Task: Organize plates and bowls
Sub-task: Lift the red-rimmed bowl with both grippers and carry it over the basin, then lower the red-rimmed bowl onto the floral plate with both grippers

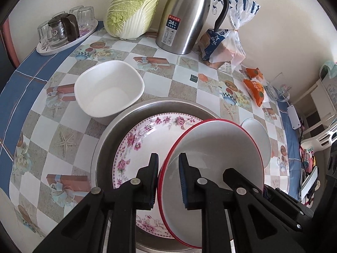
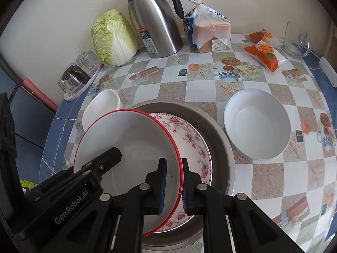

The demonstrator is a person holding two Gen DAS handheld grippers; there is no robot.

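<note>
A white plate with a red rim (image 1: 214,160) (image 2: 130,139) hangs over a floral plate (image 1: 145,139) (image 2: 195,143) that lies in a steel pan (image 1: 118,130) (image 2: 219,139). My left gripper (image 1: 168,164) is shut on the red-rimmed plate's left edge. My right gripper (image 2: 174,168) is shut on its right edge. In the right wrist view the left gripper's body (image 2: 84,175) shows at the plate's far side. A white squarish bowl (image 1: 109,88) (image 2: 101,107) stands left of the pan. A round white bowl (image 2: 257,124) (image 1: 259,139) stands to its right.
Along the wall stand a napa cabbage (image 1: 132,6), a steel thermos jug (image 1: 185,14), a bag of bread (image 1: 225,44) and a tray of upturned glasses (image 1: 63,31). Orange snack packets (image 2: 263,50) and a glass dish (image 2: 294,44) lie at the back right.
</note>
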